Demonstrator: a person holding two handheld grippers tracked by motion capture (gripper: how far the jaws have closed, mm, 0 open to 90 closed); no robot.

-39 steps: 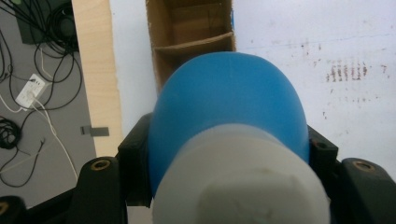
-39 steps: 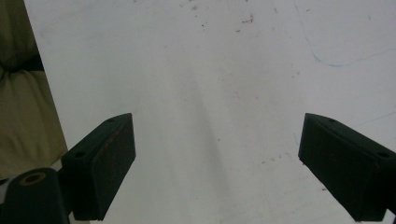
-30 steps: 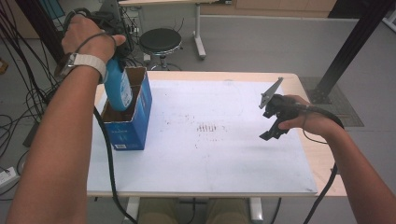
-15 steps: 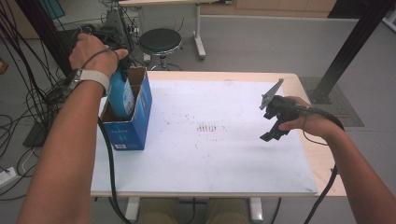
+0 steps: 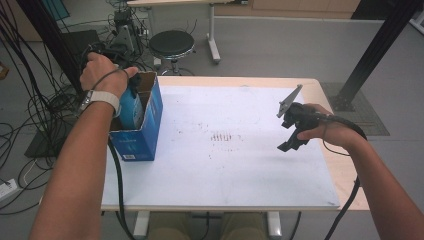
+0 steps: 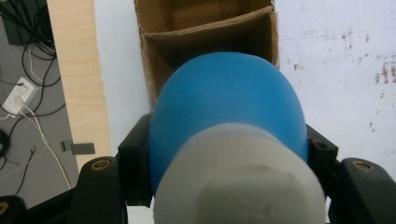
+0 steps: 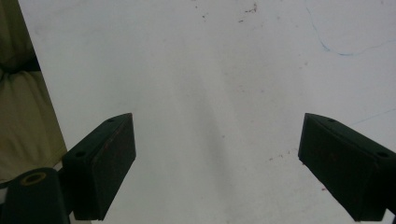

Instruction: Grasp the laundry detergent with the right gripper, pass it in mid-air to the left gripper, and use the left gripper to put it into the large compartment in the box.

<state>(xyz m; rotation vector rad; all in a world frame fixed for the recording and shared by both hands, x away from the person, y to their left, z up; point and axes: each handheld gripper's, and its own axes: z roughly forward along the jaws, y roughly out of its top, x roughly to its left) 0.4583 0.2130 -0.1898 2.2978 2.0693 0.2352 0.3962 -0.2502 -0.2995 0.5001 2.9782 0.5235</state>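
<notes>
Here: left gripper clamps blue bottle inside box rim; right gripper spread, unobstructed.

The desk, light wood along its edges, carries a white sheet speckled with small dark marks across most of its top, and an open blue cardboard box stands on the sheet's left edge.

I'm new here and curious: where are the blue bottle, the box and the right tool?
Bottle (image 6: 224,102), left gripper view, on its blue body.
Box (image 5: 150,115), high view, on its blue side wall.
Right tool (image 7: 217,168), right gripper view, midway between its open jaws.
</notes>
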